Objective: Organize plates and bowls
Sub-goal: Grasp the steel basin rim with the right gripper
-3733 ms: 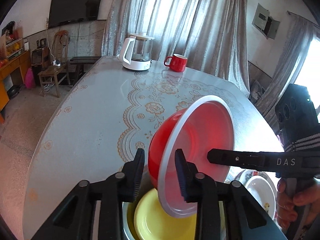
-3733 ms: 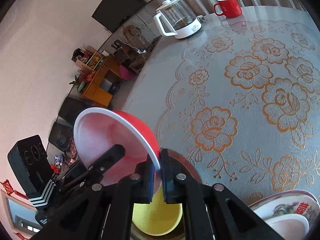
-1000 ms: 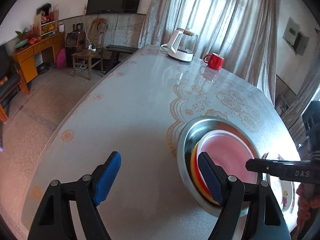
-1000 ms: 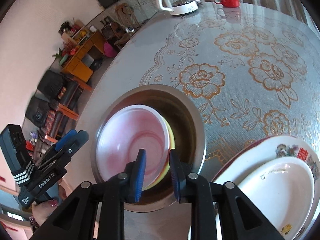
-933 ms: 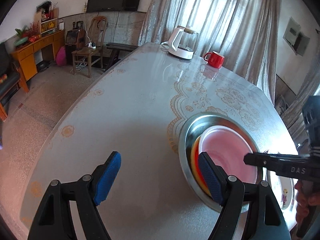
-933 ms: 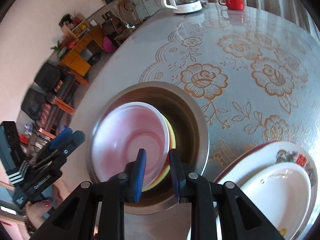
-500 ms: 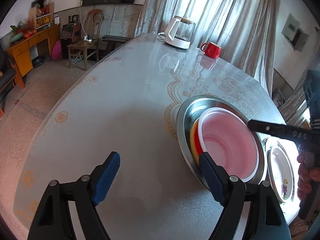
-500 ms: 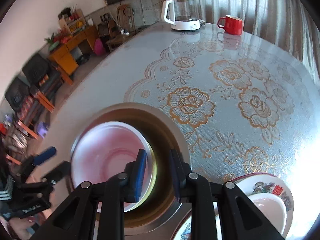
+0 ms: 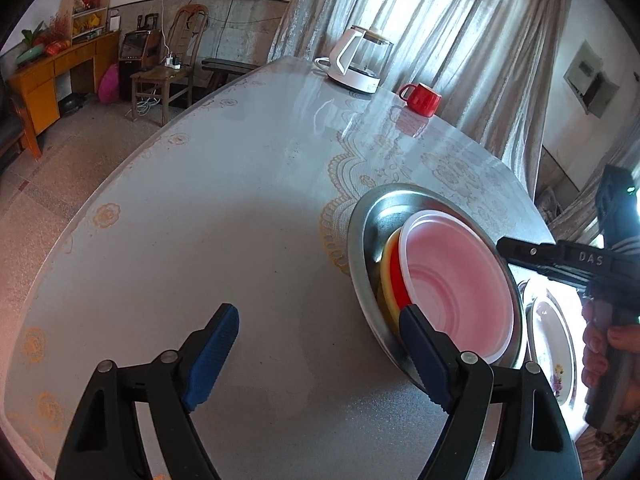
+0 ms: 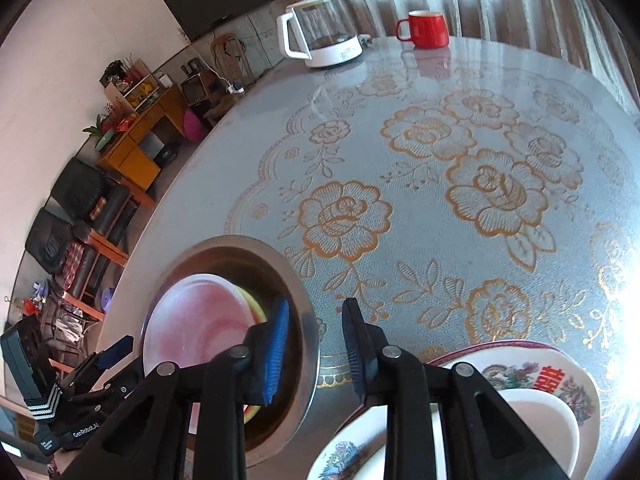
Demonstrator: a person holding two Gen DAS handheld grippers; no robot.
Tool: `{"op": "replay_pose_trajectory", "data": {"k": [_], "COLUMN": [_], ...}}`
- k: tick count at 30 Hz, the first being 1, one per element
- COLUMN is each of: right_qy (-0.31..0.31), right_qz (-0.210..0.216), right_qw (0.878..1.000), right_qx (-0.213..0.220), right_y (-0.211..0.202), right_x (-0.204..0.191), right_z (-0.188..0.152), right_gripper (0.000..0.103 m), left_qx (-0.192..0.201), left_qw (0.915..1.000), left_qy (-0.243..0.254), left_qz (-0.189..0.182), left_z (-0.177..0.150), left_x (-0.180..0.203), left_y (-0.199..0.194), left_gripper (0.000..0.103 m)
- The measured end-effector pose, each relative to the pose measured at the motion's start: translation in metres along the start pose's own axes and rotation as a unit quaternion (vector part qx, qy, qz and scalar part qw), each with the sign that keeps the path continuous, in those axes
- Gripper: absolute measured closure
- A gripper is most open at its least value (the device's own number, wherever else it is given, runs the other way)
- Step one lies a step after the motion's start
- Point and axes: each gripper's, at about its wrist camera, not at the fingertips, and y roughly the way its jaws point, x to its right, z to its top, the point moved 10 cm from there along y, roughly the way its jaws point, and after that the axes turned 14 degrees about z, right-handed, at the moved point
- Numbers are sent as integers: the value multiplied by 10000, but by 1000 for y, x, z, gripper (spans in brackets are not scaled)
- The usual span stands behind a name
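A red bowl with a white rim (image 9: pixel 456 284) sits nested on a yellow bowl (image 9: pixel 387 276) inside a wide steel basin (image 9: pixel 360 232). The same stack shows in the right wrist view: red bowl (image 10: pixel 192 328), steel basin (image 10: pixel 304 304). My left gripper (image 9: pixel 316 344) is open and empty, its right finger just before the basin's near rim. My right gripper (image 10: pixel 314 340) is open and empty, above the basin's right rim. A stack of white flowered plates (image 10: pixel 532 376) lies to the right; it also shows in the left wrist view (image 9: pixel 552 340).
A glass kettle (image 9: pixel 360 64) and a red mug (image 9: pixel 422 98) stand at the table's far end; they also show in the right wrist view as kettle (image 10: pixel 320 36) and mug (image 10: pixel 426 28). The lace-patterned tablecloth (image 10: pixel 460 168) covers the table. Furniture stands beyond the left edge.
Both grippers let go of the red bowl, which now rests in the basin. The right gripper opened wider and drew back to the right. The left gripper pulled back slightly.
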Motion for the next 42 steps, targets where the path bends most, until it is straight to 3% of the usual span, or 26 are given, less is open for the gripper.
{"op": "replay_pose_trajectory", "data": {"k": [4, 8, 14, 19, 24, 38, 42], "right_qy": [127, 237, 336, 354, 316, 160, 172], "right_qz": [100, 173, 225, 269, 225, 131, 161], "right_qw": [9998, 9993, 9985, 9980, 9976, 9974, 9972], "right_qx": [-111, -232, -359, -451, -574, -685, -710], "right_y": [9, 15, 22, 26, 30, 37, 37], "right_x": [3, 5, 8, 11, 9, 6, 6], "right_z": [-5, -11, -15, -17, -19, -15, -14], "right_gripper": [76, 76, 76, 76, 77, 79, 79], "left_qx": [120, 33, -251, -241, -155, -66, -85], "left_qw": [9998, 9999, 9988, 9987, 9986, 9989, 9993], "left_qy": [96, 112, -66, -33, 154, 253, 177], "left_qz": [147, 49, -409, -445, -484, -398, -314], "left_z": [4, 5, 7, 11, 13, 13, 13], "left_x": [-4, -2, 5, 9, 19, 19, 15], "left_y": [-4, 0, 10, 10, 8, 10, 13], "left_gripper": [20, 23, 41, 50, 68, 67, 55]}}
